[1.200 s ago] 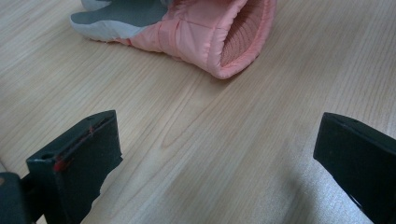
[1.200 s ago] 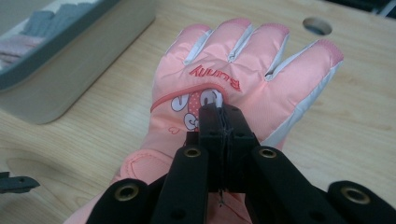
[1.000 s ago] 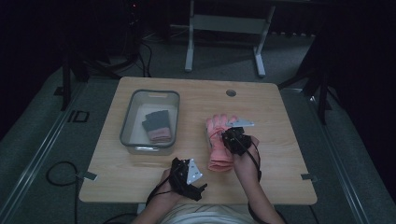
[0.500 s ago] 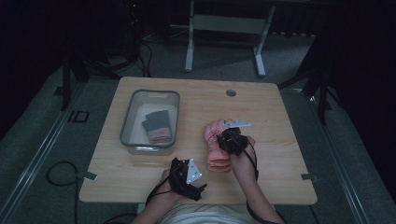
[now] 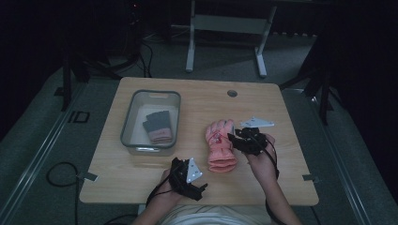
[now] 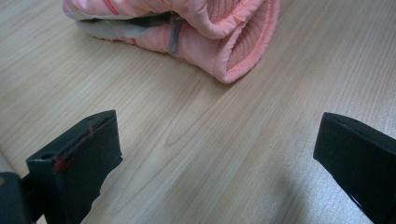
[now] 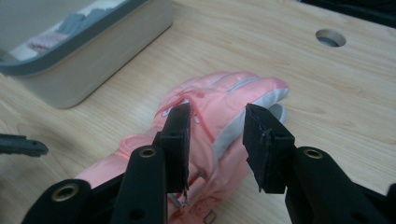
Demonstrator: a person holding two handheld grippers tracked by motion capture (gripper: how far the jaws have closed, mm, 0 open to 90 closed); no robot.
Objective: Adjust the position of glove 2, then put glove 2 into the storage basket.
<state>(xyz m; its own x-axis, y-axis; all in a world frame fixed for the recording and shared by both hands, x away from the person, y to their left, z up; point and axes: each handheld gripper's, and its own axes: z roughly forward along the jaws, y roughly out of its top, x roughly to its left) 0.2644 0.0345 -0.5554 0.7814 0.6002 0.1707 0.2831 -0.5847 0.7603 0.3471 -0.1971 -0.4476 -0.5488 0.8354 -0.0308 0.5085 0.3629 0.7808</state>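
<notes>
A pink padded glove (image 5: 219, 145) lies flat on the wooden table (image 5: 281, 178), fingers pointing away from the person. My right gripper (image 5: 235, 138) hovers just over its right side. Its jaws have just been opening and stand apart above the glove (image 7: 224, 91), pressing on nothing; in the right gripper view the gripper (image 7: 217, 121) frames the glove's fingers. My left gripper (image 5: 195, 180) rests near the front edge, open wide. In the left gripper view the gripper (image 6: 215, 154) faces the glove's ribbed cuff (image 6: 233, 42) across bare wood.
A grey-rimmed bin (image 5: 126, 122) stands left of the glove and holds a grey and pink glove (image 5: 157, 127). The bin's wall (image 7: 102, 42) shows at the upper left of the right gripper view. A round hole (image 5: 232, 93) is in the table's far side.
My right gripper has opened, let go of the pink glove, and lifted slightly back to the right. The left gripper has not moved.
</notes>
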